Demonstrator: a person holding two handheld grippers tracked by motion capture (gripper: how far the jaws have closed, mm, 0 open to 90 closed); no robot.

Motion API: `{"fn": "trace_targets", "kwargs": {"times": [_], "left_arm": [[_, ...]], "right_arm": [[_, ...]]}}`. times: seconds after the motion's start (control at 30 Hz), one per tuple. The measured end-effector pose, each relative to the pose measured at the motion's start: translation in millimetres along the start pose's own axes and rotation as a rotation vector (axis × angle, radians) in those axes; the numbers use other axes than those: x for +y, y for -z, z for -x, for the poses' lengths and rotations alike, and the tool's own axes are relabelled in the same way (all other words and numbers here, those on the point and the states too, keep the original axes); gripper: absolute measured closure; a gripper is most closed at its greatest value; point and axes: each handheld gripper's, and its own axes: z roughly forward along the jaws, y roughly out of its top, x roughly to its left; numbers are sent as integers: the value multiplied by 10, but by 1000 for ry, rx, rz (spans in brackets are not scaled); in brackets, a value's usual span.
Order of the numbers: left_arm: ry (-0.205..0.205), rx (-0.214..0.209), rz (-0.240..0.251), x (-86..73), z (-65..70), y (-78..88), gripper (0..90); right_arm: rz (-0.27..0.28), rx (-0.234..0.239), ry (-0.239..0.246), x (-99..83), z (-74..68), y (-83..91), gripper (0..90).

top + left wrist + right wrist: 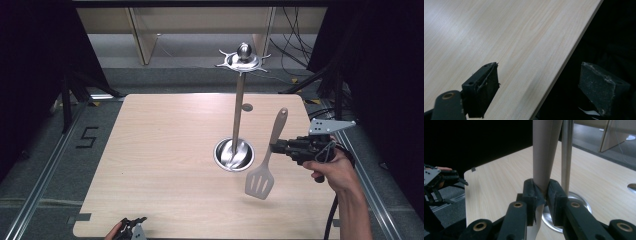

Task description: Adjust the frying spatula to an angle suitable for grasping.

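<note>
left tool (536, 87) spread, at table (165, 150) edge | right tool (541, 195) pinching beige slotted spatula (265, 165) handle, blade down

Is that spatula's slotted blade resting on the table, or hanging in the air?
Apart. In the high view the spatula hangs from the right gripper, its shadow on the table offset from the blade.

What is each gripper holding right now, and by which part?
The right gripper clamps the spatula by its handle, blade hanging down. The left gripper is open, holding nothing.
</note>
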Motion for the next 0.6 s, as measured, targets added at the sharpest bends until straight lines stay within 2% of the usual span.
{"fn": "trace_targets", "kwargs": {"times": [0.03,0.1,0.13,0.17,0.23,0.27,0.3,0.37,0.4,0.6], "left_arm": [[6,-1,2,-6,-2,-8,154],[7,28,5,-11,4,-19,154],[7,28,5,-11,4,-19,154],[6,8,-3,-10,-14,4,154],[9,10,-2,-11,-14,1,154],[8,14,-1,-14,-14,-6,154],[9,12,-3,-14,-12,-5,154],[10,16,-2,-13,-11,-9,154],[8,10,-3,-11,-10,-5,154],[7,9,-1,-11,-13,2,154]], "right_arm": [[2,4,8,44,-4,-14,786],[9,9,21,87,-8,-30,786],[9,9,21,87,-8,-30,786],[31,14,21,130,-22,-66,786],[21,24,28,152,-23,-68,786],[38,28,43,213,-43,-108,786],[30,39,63,241,-32,-113,786],[29,30,51,301,-72,-133,786],[35,35,73,340,-76,-148,786],[20,52,104,578,-207,-247,786]]}}
